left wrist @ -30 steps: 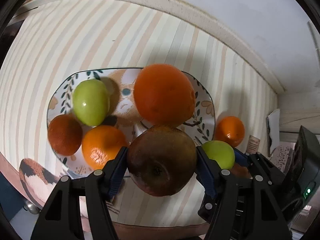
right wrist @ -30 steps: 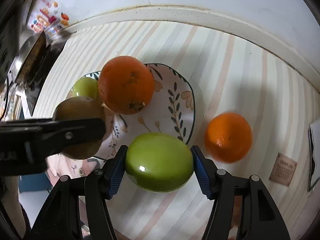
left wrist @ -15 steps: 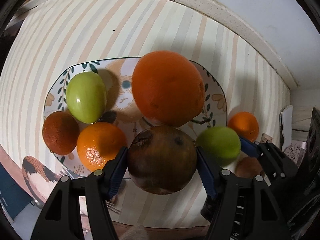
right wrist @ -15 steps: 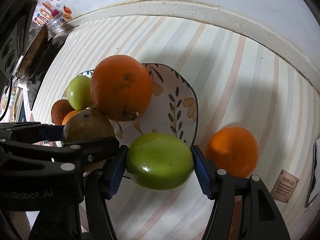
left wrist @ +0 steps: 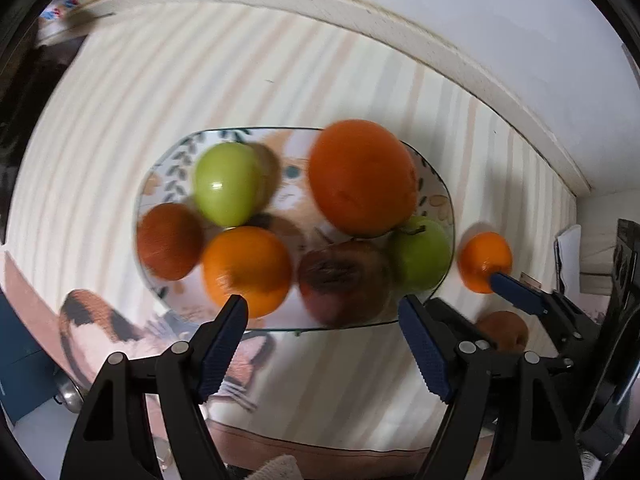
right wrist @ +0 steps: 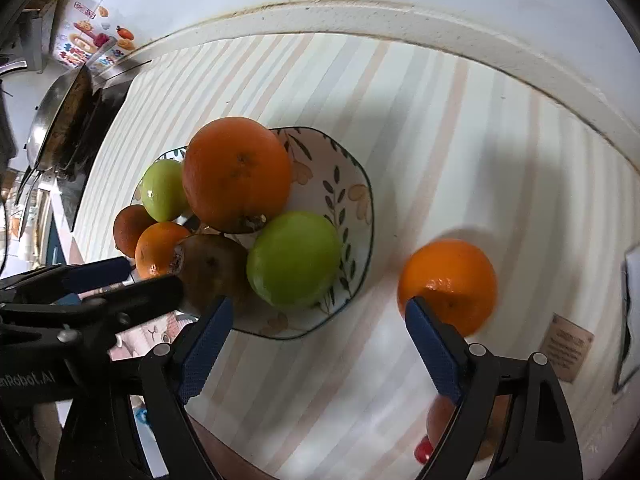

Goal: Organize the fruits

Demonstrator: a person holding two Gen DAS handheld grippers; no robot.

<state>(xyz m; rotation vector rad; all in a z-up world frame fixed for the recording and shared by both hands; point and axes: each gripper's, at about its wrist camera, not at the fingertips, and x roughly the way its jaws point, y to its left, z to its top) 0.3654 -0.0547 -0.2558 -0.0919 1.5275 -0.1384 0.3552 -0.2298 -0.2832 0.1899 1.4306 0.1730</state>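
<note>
A leaf-patterned plate holds a big orange, two green apples, a small orange, a reddish-brown fruit and a brown apple. My left gripper is open and empty just in front of the brown apple. My right gripper is open and empty in front of the plate. A loose orange lies on the striped cloth right of the plate, beside the right finger.
A pale ledge and wall run behind the striped table. A pan and a stove sit far left. A small brown label and a paper lie at the right. Another brownish fruit sits near the front right.
Both grippers opened and drew back. The brown apple and the green apple now rest on the plate's front edge.
</note>
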